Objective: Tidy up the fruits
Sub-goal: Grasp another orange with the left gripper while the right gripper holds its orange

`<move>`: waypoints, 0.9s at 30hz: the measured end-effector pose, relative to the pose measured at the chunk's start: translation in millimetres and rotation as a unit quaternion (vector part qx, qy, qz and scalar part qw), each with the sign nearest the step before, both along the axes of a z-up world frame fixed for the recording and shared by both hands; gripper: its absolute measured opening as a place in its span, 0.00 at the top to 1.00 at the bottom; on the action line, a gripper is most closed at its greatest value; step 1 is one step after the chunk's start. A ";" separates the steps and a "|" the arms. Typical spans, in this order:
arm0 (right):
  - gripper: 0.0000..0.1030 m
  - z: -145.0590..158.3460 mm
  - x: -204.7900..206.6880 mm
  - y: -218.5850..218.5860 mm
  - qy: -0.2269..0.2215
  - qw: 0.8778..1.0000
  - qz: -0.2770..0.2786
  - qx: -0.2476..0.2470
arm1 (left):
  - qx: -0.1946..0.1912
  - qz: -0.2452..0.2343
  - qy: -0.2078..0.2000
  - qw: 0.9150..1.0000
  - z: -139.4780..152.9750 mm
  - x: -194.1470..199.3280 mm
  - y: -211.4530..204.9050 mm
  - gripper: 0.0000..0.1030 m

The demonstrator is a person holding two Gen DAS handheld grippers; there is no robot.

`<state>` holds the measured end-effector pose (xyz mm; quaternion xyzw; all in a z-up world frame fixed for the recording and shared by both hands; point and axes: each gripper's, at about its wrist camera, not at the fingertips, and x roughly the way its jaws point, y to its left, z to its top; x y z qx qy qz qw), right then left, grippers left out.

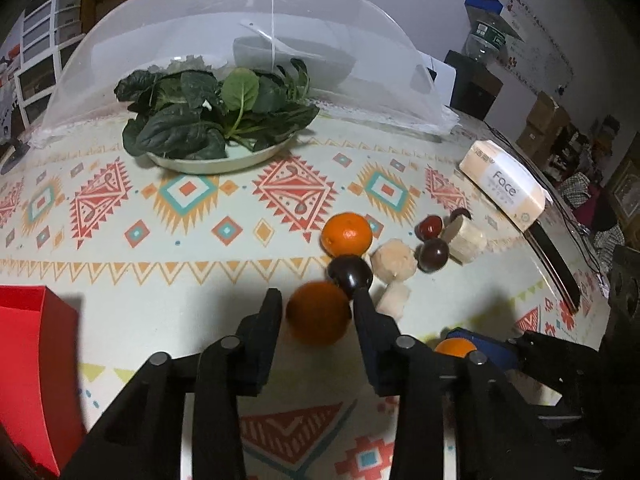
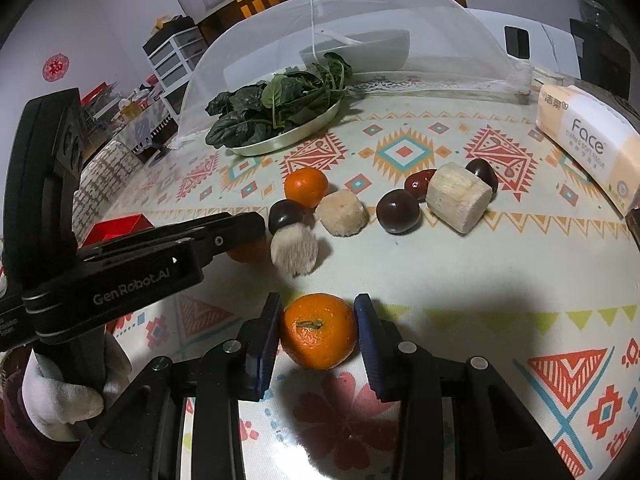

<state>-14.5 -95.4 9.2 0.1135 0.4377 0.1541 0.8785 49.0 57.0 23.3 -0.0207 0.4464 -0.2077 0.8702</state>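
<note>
Only the left wrist view shows the red box [image 1: 32, 364] at the desk's [image 1: 160, 288] near edge; whether anything lies inside cannot be told. The left gripper [image 1: 316, 308] and right gripper [image 2: 318, 326] each have their fingers closed narrowly onto one of three oranges. Four dark round fruits, three pale chunks and a plate [image 2: 288, 138] of greens sit beyond.
</note>
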 end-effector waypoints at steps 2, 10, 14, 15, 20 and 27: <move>0.61 0.5 -3.7 0.8 0.000 1.000 0.004 -0.002 | 0.008 -0.005 -0.003 1.000 1.7 -4.5 4.9 0.59; 0.62 -0.1 -4.4 -1.6 0.006 1.000 0.008 0.005 | 0.028 -0.032 -0.013 0.999 -0.7 -2.4 -6.5 0.46; 0.61 -0.4 -5.6 -1.6 0.006 1.000 0.009 0.008 | 0.053 -0.054 -0.014 0.997 -12.1 1.3 -25.0 0.45; 0.61 -0.5 -5.3 -1.4 0.005 1.000 0.010 0.006 | 0.059 -0.053 -0.020 0.997 -12.3 0.3 -26.6 0.45; 0.61 -0.5 -7.4 1.1 0.001 1.000 0.010 -0.001 | 0.054 -0.030 -0.013 0.998 -11.0 -0.3 -16.4 0.68; 0.61 -0.4 -6.7 3.3 -0.004 1.000 0.010 -0.011 | 0.061 -0.002 -0.016 0.998 -9.0 -10.9 -5.7 0.68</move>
